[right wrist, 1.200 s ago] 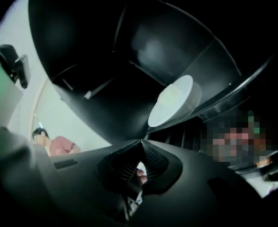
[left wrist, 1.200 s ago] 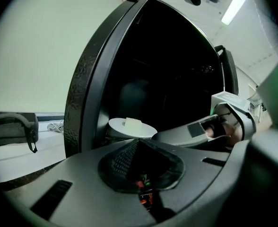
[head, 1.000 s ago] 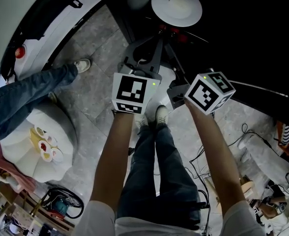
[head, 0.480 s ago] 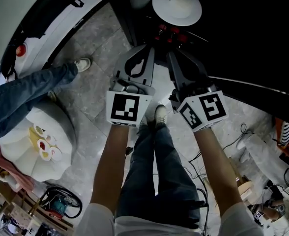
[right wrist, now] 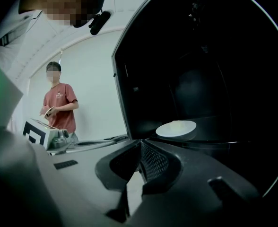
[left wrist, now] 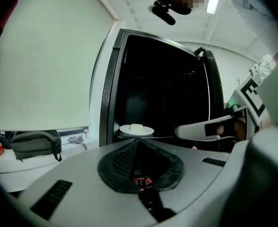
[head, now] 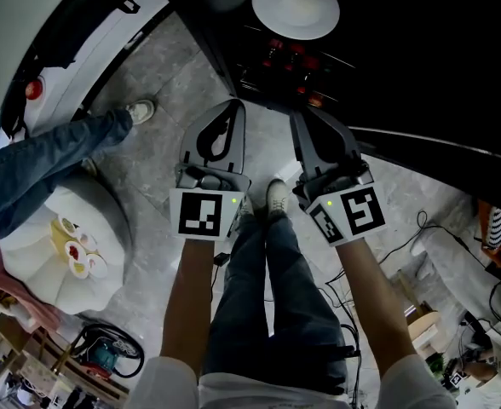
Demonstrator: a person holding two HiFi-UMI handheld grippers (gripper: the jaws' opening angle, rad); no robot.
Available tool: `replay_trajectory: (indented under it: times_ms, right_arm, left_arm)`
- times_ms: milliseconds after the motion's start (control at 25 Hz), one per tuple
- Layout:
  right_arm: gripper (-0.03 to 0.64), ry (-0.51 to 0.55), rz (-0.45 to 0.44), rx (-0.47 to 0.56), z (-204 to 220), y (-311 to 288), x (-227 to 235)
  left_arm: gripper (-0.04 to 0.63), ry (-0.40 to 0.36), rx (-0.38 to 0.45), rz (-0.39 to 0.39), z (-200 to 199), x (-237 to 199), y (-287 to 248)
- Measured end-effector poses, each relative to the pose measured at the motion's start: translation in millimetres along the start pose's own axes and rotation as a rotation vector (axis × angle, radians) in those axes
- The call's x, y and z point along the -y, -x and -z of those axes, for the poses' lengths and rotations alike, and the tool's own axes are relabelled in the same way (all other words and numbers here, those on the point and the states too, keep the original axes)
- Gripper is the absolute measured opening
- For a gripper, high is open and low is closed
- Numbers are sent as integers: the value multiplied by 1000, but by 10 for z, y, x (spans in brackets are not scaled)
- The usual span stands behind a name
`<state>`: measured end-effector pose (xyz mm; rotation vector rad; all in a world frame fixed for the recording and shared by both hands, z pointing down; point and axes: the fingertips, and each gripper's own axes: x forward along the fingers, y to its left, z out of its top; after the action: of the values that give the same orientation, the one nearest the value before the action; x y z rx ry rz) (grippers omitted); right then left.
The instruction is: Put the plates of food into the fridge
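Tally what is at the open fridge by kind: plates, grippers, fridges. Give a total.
Plate of food: 1
Grippers, both shut and empty: 2 (left gripper, right gripper)
Fridge: 1
Total: 4

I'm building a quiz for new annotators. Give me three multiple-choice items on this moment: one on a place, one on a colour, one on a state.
1. Where is the plate with the pale piece of food?
A. inside the dark fridge
B. in a sink
C. on a stove

2. What colour is that plate?
A. red
B. white
C. blue

3. How do the left gripper and the right gripper stand?
A. both wide open
B. both shut, holding nothing
C. each shut on a plate

Answers:
1 A: all three views show the plate sitting in the fridge's black opening.
2 B: it shows bright white against the dark interior.
3 B: in each gripper view the pads meet with nothing between them, and the plate sits beyond them.
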<state>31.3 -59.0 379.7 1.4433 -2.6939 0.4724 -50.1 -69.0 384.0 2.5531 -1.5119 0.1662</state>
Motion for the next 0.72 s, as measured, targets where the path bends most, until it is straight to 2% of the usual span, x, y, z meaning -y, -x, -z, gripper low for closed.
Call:
replay_trajectory:
  times_ms: [160,280,480,720]
  right_arm:
    - [9,-35,0,7,2,170,4]
    - [11,-36,10,5,3,293,5]
    - [9,-32,32,-16,106,440,12]
    - [9,-56,55,-29,201,611,47]
  left_arm:
    - [0,-15,-15,-44,-6,37,139]
    - [0,7,-31,-67,31,72,242]
    - [0,31,-48,-87,132,111,385]
    - [0,27,-73,-106,252,118,538]
